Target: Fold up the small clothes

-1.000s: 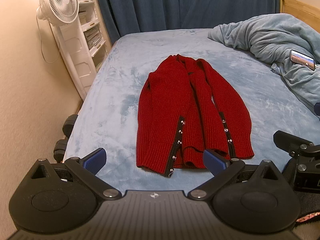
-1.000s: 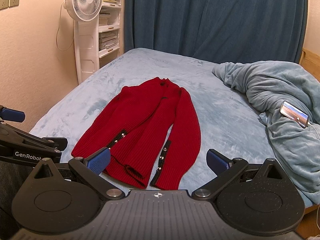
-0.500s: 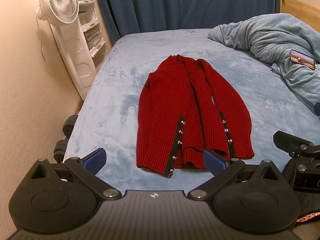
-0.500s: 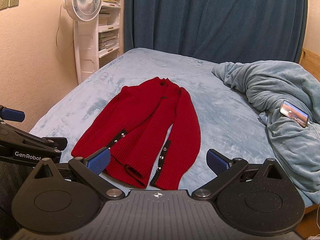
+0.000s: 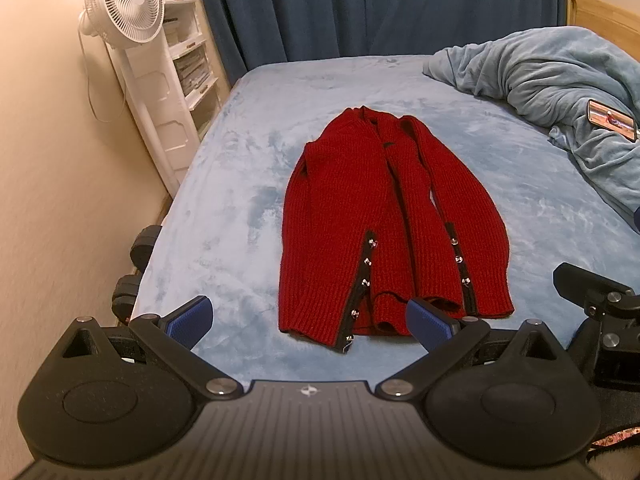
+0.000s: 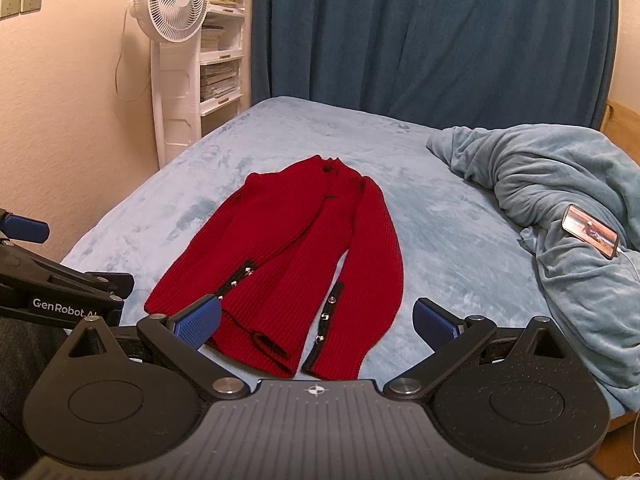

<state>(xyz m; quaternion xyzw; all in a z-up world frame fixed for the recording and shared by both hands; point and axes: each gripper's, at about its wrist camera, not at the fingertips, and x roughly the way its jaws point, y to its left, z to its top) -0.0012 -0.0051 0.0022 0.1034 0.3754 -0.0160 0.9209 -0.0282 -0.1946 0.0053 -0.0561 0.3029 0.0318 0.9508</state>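
Left gripper [image 5: 308, 322]: jaws spread wide, holding nothing, just before the near hem.
Right gripper [image 6: 318, 320]: jaws spread wide, empty, low over the hem.
Cardigan [image 5: 384, 216]: red, flat in the middle of the bed [image 5: 240, 200], both sleeves folded onto the front.
Blanket [image 6: 560, 200]: bunched at right, apart from the cardigan.
Phone [image 6: 590, 230]: lies on the blanket.
Fan [image 6: 172, 0]: far left, by the wall.
Curtain [image 6: 420, 32]: dark blue, behind the bed.
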